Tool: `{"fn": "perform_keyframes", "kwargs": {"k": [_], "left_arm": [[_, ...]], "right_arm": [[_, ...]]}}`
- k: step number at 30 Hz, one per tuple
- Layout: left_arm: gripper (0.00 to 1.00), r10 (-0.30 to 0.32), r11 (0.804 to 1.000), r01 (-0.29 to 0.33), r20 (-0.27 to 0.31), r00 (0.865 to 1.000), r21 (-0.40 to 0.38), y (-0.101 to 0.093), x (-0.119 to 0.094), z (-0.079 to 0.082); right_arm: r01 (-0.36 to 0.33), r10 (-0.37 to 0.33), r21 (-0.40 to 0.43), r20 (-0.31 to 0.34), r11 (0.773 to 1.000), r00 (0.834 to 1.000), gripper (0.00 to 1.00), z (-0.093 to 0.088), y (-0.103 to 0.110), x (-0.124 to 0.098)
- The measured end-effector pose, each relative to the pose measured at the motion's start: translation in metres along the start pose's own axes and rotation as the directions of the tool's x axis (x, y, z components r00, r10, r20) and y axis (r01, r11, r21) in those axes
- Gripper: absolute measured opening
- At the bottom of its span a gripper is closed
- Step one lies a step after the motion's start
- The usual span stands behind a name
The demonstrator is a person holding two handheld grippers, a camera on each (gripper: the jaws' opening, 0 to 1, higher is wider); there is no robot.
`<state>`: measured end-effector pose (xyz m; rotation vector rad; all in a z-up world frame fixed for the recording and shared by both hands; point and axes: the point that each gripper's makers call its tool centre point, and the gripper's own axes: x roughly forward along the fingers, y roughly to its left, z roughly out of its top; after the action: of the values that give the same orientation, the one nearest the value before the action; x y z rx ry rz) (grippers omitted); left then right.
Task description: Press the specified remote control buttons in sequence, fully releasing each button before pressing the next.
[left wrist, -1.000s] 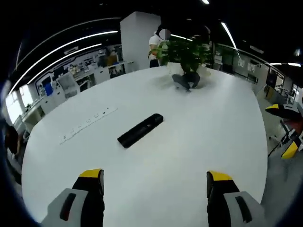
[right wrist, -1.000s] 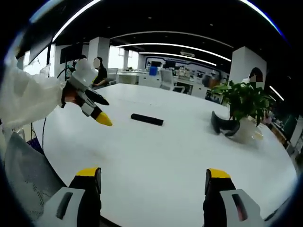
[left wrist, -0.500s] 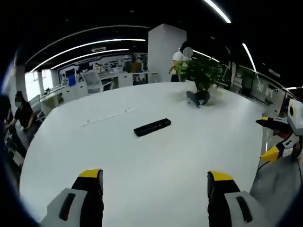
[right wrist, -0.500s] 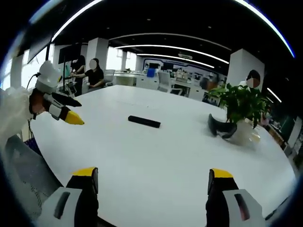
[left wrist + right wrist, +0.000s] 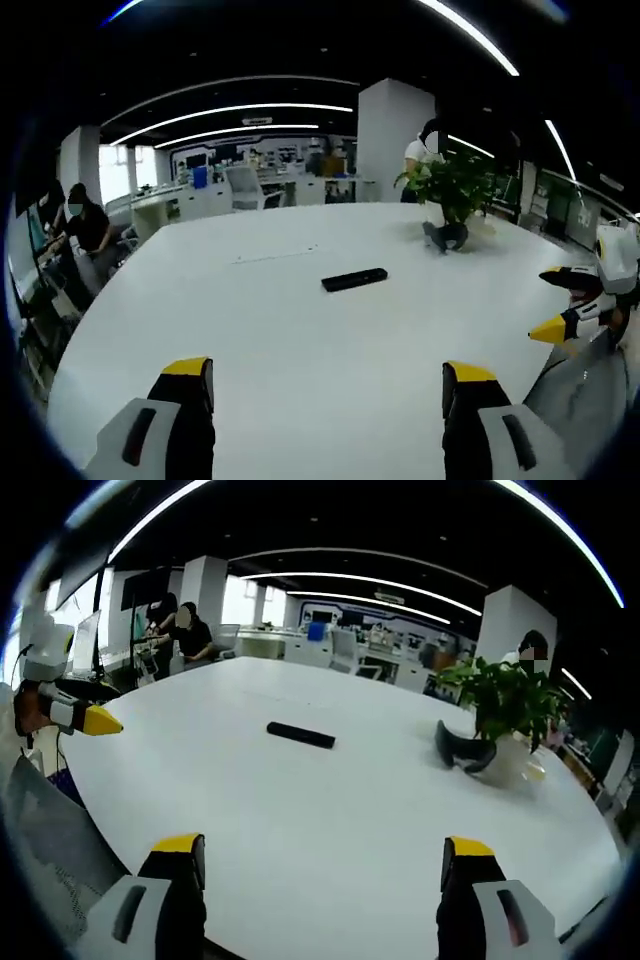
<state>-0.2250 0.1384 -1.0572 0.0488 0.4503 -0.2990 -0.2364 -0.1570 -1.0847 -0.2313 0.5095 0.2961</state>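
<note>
– Black remote (image 5: 354,280) flat on white table (image 5: 300,350), mid-surface, long side across left gripper view. Same remote (image 5: 300,735) in right gripper view, well ahead of both tools. Nothing touching it.

– Grippers?

– Left gripper (image 5: 325,385): jaws wide apart, nothing between, low over near table edge. Right gripper (image 5: 320,860): same, spread and empty. Each visible from other side too: right one (image 5: 565,312) at far right of left view, left one (image 5: 70,718) at far left of right view, yellow tips aimed inward toward table.

– Why held so far back?

– Prob. start pose: one each side, remote between them and well apart from both, so whole workspace stays in frame as task demands. No button pressed yet, judging by distance.

– Anything else on table?

– Potted plant (image 5: 508,705) far side, dark curved object (image 5: 465,750) just beside pot, can't tell what. Thin pale strip (image 5: 275,255) beyond remote. People seated at desks in bkgd.

– Next?

– Likely close in w/ one jaw tip over buttons; buttons too small to read from here.
</note>
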Motion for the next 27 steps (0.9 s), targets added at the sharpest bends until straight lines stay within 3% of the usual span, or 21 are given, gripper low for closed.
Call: {"fn": "perform_keyframes", "kwargs": {"k": [6,13,15,18,19,27], "left_arm": [[0.99,0.137,0.989,-0.138,0.030,0.990,0.057,0.020,-0.022,-0.014],[0.99,0.190,0.982,-0.190,0.064,0.980,-0.007,0.022,-0.020,-0.025],[0.99,0.197,0.980,-0.199,0.046,0.979,0.023,0.022,-0.016,-0.027],[0.99,0.213,0.974,-0.218,0.072,0.974,0.060,0.023,-0.015,-0.026],[0.99,0.230,0.968,-0.234,0.049,0.972,0.096,0.025,-0.015,-0.030],[1.00,0.248,0.956,-0.251,0.039,0.968,0.151,0.025,-0.012,-0.033]], "right_arm": [[0.009,-0.009,-0.005,0.010,1.000,1.000,0.97,0.002,-0.001,-0.002],[0.005,-0.006,0.018,0.025,1.000,1.000,0.97,0.005,-0.002,-0.003],[0.006,-0.007,0.024,0.027,1.000,1.000,0.96,0.005,-0.003,-0.003],[-0.001,0.000,0.027,0.025,1.000,1.000,0.97,0.005,-0.001,-0.003],[-0.001,0.000,0.024,0.022,1.000,1.000,0.97,0.005,-0.001,-0.002],[0.005,-0.005,0.011,0.028,1.000,1.000,0.96,0.006,-0.001,-0.003]]}}
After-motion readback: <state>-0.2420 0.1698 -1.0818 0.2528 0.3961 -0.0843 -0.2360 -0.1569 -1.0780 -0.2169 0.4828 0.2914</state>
